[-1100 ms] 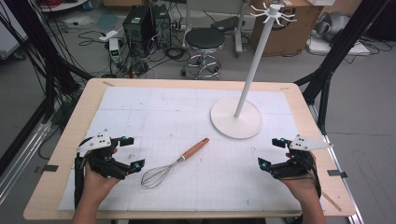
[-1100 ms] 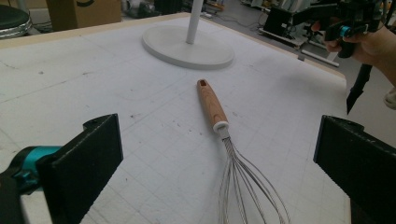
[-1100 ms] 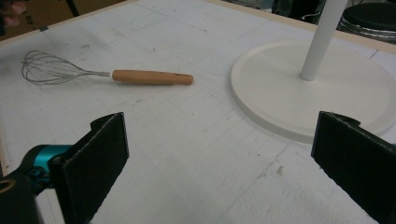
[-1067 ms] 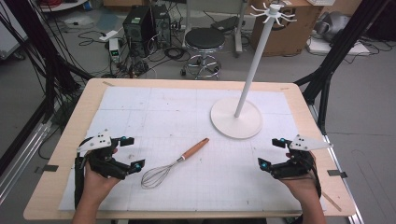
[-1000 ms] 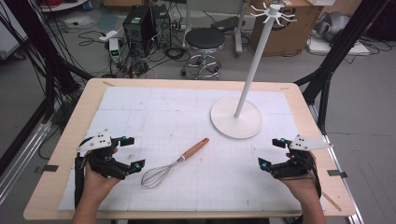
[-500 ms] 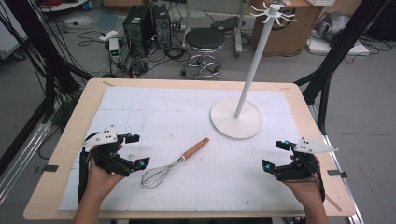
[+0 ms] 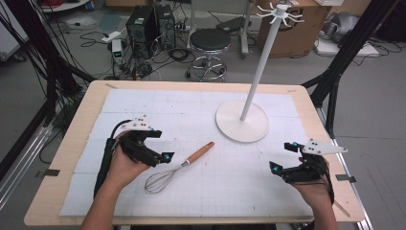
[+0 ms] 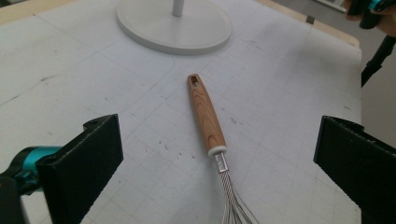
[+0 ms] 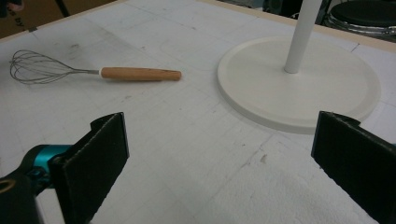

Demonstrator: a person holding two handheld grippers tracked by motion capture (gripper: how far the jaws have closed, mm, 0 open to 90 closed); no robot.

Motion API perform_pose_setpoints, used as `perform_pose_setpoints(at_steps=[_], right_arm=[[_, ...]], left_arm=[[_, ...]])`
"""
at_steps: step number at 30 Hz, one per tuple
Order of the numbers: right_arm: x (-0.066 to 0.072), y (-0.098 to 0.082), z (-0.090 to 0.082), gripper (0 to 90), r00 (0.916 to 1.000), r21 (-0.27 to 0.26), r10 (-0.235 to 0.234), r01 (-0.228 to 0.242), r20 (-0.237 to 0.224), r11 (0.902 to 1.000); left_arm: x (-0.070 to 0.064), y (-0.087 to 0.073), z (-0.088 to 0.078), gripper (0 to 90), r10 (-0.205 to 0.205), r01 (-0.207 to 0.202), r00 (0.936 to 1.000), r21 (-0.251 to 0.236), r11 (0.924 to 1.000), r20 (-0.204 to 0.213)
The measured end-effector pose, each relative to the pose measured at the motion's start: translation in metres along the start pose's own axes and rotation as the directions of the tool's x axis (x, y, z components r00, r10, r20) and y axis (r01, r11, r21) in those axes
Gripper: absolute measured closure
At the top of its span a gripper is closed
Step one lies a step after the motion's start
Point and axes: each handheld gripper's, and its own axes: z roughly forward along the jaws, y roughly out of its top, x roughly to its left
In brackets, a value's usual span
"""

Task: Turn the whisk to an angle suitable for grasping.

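A whisk [image 7: 179, 167] with a wooden handle [image 7: 200, 152] lies flat on the white mat, wire head toward me. My left gripper [image 7: 161, 145] is open just left of it, close to the wires. In the left gripper view the handle [image 8: 205, 114] points away between the wide-apart jaws of that gripper [image 8: 218, 135], and nothing is held. My right gripper [image 7: 282, 155] is open at the front right, well apart from the whisk. In the right gripper view the whisk [image 9: 93, 72] lies far left, ahead of the open gripper [image 9: 219, 135].
A white stand rises from its round base [image 7: 242, 120] at the back right of the mat, with a tall pole [image 7: 261, 62] and hooks on top. Its base [image 9: 299, 88] lies just ahead of my right gripper. The table's wooden edge [image 7: 52, 191] frames the mat.
My left gripper has moved right and forward, closer to the whisk. The right gripper has barely shifted. The whisk and stand have not moved.
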Motion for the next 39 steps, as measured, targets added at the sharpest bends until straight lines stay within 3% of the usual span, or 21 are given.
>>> perform_pose_setpoints(at_steps=[4,6,7,11,14,17,18,19,20,21,22,24,25,26,28,29,30,31,32,39], right_arm=[[-0.001,0.0,-0.001,2.9,0.9999,-0.002,-0.006,0.006,0.01,1.0],[-0.001,0.0,-0.002,2.9,0.9999,-0.002,-0.002,0.002,0.011,1.0],[-0.002,0.0,-0.003,2.9,0.9999,-0.006,0.001,-0.001,0.012,1.0],[-0.002,0.0,-0.003,2.9,0.9999,-0.008,0.001,-0.001,0.01,1.0],[-0.002,-0.001,-0.003,2.9,0.9999,-0.005,-0.001,0.001,0.011,1.0],[-0.003,-0.002,-0.003,2.9,0.9999,-0.005,0.008,-0.008,0.011,1.0],[-0.003,-0.002,-0.003,2.9,0.9999,-0.007,0.005,-0.005,0.011,1.0],[-0.003,-0.002,-0.003,2.9,0.9999,-0.008,0.008,-0.007,0.009,0.9999],[-0.003,-0.002,-0.003,2.9,0.9999,-0.005,0.002,-0.002,0.01,1.0],[-0.003,-0.002,-0.003,2.9,0.9999,-0.006,0.003,-0.003,0.011,1.0],[-0.003,-0.002,-0.003,2.9,1.0,-0.008,0.002,-0.002,0.009,1.0],[-0.003,-0.002,-0.003,2.9,1.0,-0.009,0.001,-0.001,0.01,1.0],[-0.002,-0.002,-0.003,2.9,1.0,-0.012,0.004,-0.004,0.009,0.9999],[-0.003,-0.002,-0.003,2.9,1.0,-0.011,0.0,0.0,0.008,0.9999],[-0.003,-0.002,-0.003,2.9,0.9999,-0.009,0.004,-0.004,0.01,1.0],[-0.003,-0.002,-0.003,2.9,0.9999,-0.009,0.004,-0.004,0.01,1.0],[-0.003,-0.003,-0.003,2.9,0.9999,-0.008,0.001,-0.001,0.01,1.0],[-0.004,-0.003,-0.003,2.9,1.0,-0.003,0.002,-0.001,0.009,1.0],[-0.004,-0.004,-0.002,2.9,1.0,-0.003,-0.001,0.001,0.009,1.0],[-0.002,-0.003,-0.001,2.9,1.0,0.001,-0.008,0.008,0.005,1.0]], left_arm=[[-0.003,0.014,0.022,1.8,0.012,-0.011,0.9999,0.074,0.9972,-0.005],[-0.003,0.017,0.026,1.8,0.016,-0.016,0.9999,0.082,0.9965,-0.001],[-0.003,0.022,0.036,1.8,0.018,-0.018,0.9998,0.12,0.9926,0.001],[-0.004,0.029,0.051,1.8,0.024,-0.023,0.9997,0.178,0.9837,-0.004],[-0.004,0.032,0.065,1.8,-0.002,0.003,1.0,0.217,0.9761,-0.004],[-0.003,0.032,0.076,1.9,0.004,0.0,0.9999,0.283,0.9591,-0.014],[-0.002,0.032,0.083,2.8,-0.001,0.005,0.9999,0.325,0.9456,-0.012],[-0.002,0.032,0.083,5.0,-0.001,0.005,0.9999,0.325,0.9456,-0.012],[-0.002,0.032,0.086,8.7,0.005,0.0,0.9999,0.344,0.9391,-0.014],[-0.003,0.031,0.092,11.9,0.015,-0.012,0.9999,0.38,0.9251,-0.006],[-0.003,0.031,0.092,13.3,0.015,-0.012,0.9999,0.38,0.9251,-0.006],[-0.004,0.03,0.097,13.7,0.023,-0.022,0.9997,0.408,0.9126,0.003],[-0.004,0.029,0.1,19.1,0.032,-0.033,0.9995,0.422,0.9062,0.01],[-0.003,0.027,0.103,22.2,0.034,-0.034,0.9994,0.455,0.8898,0.007],[-0.001,0.024,0.106,27.6,0.029,-0.021,0.9996,0.486,0.8734,-0.008],[-0.001,0.024,0.106,32.0,0.029,-0.021,0.9996,0.486,0.8734,-0.008],[-0.001,0.023,0.106,32.0,0.028,-0.016,0.9995,0.5,0.866,-0.017],[0.0,0.023,0.106,38.5,0.035,-0.022,0.9993,0.508,0.8613,-0.015],[0.0,0.022,0.107,40.0,0.034,-0.019,0.9993,0.511,0.8595,-0.019],[0.001,0.022,0.108,46.6,0.02,-0.011,0.9997,0.514,0.8576,-0.013]])
